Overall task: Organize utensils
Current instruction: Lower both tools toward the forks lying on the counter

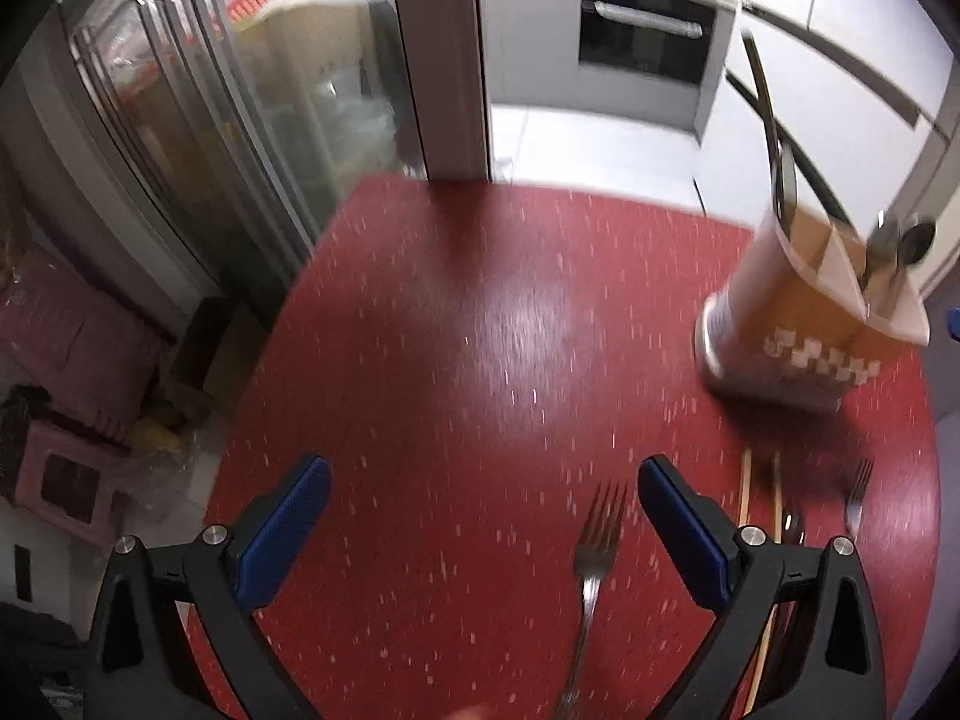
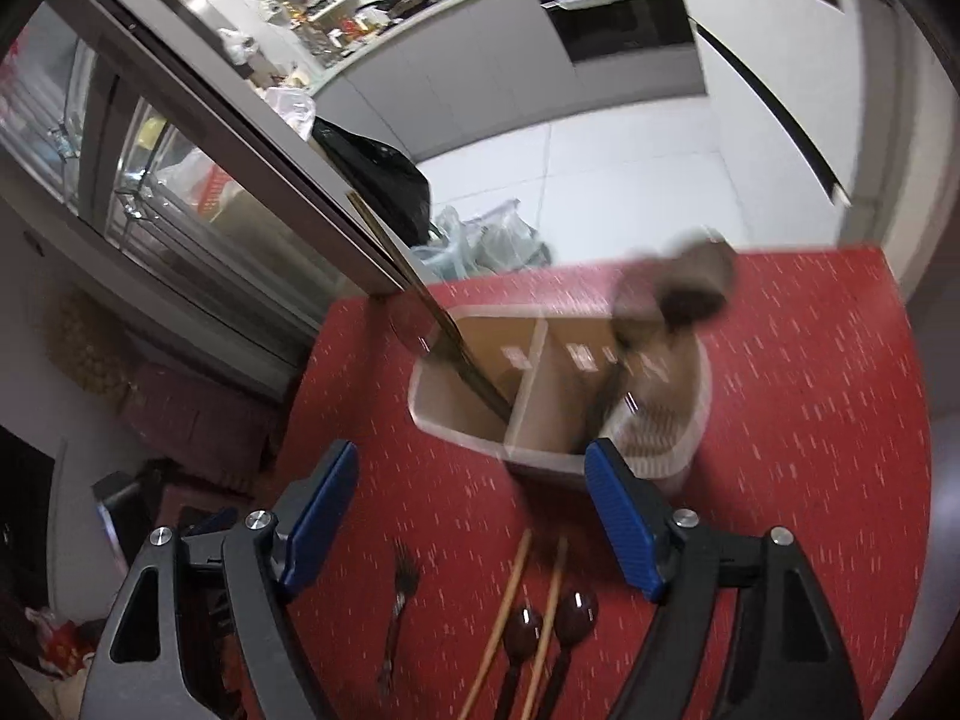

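Observation:
My left gripper (image 1: 485,471) is open above the red table (image 1: 480,330). A metal fork (image 1: 594,546) lies on the table between its blue pads, close to the right one and untouched. Right of it lie wooden chopsticks (image 1: 744,498), a dark spoon (image 1: 792,525) and a second fork (image 1: 858,492). The divided utensil holder (image 1: 804,312) stands at the right with spoons in it. My right gripper (image 2: 473,453) is open just before the holder (image 2: 558,384), which holds blurred spoons (image 2: 690,282) and chopsticks (image 2: 432,312). Under it lie a fork (image 2: 399,588), two chopsticks (image 2: 516,576) and two dark spoons (image 2: 522,624).
The table's far edge (image 1: 540,183) borders a white tiled floor (image 2: 630,180). A glass sliding door (image 1: 180,120) runs along the left. A black bag (image 2: 372,174) and clear plastic bags (image 2: 480,234) sit on the floor beyond the table. An oven (image 1: 648,30) is at the back.

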Demonstrator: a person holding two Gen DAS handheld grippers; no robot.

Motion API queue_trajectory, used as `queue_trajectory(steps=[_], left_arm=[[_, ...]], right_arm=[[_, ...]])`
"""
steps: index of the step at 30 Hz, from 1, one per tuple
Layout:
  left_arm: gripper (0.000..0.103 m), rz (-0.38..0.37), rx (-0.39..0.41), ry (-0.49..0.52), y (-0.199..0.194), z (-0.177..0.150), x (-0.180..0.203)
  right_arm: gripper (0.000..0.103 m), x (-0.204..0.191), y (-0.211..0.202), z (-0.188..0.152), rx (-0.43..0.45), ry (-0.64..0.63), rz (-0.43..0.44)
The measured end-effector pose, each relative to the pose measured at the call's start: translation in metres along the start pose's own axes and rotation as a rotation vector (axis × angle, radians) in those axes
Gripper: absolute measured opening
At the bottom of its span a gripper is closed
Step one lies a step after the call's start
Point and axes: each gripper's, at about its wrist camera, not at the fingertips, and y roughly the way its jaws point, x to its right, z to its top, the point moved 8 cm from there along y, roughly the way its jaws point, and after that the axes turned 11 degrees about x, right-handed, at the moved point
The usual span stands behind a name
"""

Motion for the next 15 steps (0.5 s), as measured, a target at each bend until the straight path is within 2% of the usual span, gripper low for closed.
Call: queue_trajectory(steps=[4,8,12,15], left_arm=[[0.103,-0.048,-0.092,0.07,0.011,-0.036,0.014],[0.103,-0.083,-0.167,0.088,0.023,-0.067,0.026],[0.103,-0.092,-0.195,0.093,0.036,-0.077,0.032],[0.103,-0.103,-0.199,0.092,0.046,-0.076,0.037]], right_arm=[[0.081,0.031,-0.009,-0.04,-0.083,0.061,-0.091],[0.081,0.065,-0.009,-0.089,-0.185,0.103,-0.198],[0.081,0.102,-0.003,-0.125,-0.263,0.168,-0.292],[0.081,0.124,0.001,-0.135,-0.274,0.224,-0.332]])
